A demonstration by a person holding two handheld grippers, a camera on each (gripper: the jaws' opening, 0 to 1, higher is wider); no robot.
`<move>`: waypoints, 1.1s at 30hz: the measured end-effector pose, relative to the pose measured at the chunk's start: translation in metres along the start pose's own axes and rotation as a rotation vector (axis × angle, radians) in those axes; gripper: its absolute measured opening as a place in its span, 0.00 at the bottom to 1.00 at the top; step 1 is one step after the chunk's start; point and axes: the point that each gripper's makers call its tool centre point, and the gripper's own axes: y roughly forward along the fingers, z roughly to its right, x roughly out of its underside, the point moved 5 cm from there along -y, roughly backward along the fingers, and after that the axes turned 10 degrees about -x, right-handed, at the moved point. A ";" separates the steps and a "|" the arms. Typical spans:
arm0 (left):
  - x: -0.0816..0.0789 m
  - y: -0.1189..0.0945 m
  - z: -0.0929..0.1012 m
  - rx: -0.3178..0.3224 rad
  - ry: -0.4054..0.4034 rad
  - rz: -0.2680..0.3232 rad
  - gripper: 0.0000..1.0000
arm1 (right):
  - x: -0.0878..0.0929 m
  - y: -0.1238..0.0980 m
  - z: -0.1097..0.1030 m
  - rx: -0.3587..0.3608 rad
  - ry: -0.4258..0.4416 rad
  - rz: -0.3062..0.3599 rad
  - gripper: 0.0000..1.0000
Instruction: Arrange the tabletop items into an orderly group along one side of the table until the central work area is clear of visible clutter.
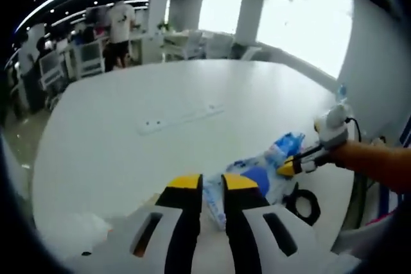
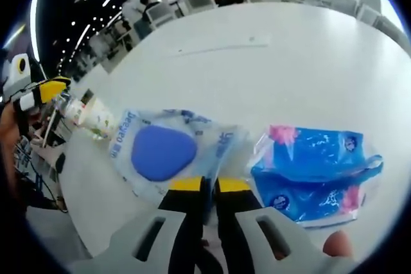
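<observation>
Left gripper [image 1: 212,187] clenched on clear pouch [image 1: 217,205] edge, right gripper [image 2: 209,187] likewise — blue packet [image 2: 314,174] alongside, white table [image 1: 160,107] beyond open.

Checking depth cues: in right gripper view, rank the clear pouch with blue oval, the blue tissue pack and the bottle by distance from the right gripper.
1. Clear pouch, at the right gripper tips.
2. Blue tissue pack, just right.
3. Bottle, far left, by the left gripper.

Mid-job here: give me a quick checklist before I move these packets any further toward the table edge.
1. Right tool closed on clear packet: ok, jaws pinch its edge.
2. Left tool grip: cannot tell; jaws nearly together at a packet's edge.
3. Blue packet free beside it: ok.
4. Bottle clear of the path: not ok, touching the clear packet's far end.
5. Central table clear: ok.
</observation>
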 end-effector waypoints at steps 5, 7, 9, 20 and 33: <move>-0.007 -0.026 -0.010 -0.003 -0.031 0.057 0.08 | -0.001 0.001 -0.001 -0.002 -0.004 -0.001 0.06; -0.006 -0.035 -0.012 -0.007 -0.030 0.075 0.08 | -0.001 0.002 -0.002 -0.002 -0.008 -0.002 0.07; -0.005 -0.043 -0.015 -0.010 -0.037 0.085 0.08 | -0.001 0.001 -0.002 -0.001 -0.010 -0.002 0.07; 0.005 -0.071 -0.029 -0.031 -0.051 0.129 0.09 | -0.002 -0.007 -0.004 0.007 -0.015 0.009 0.13; 0.015 -0.081 -0.038 -0.044 -0.074 0.125 0.10 | -0.005 0.001 -0.014 -0.012 -0.056 0.008 0.19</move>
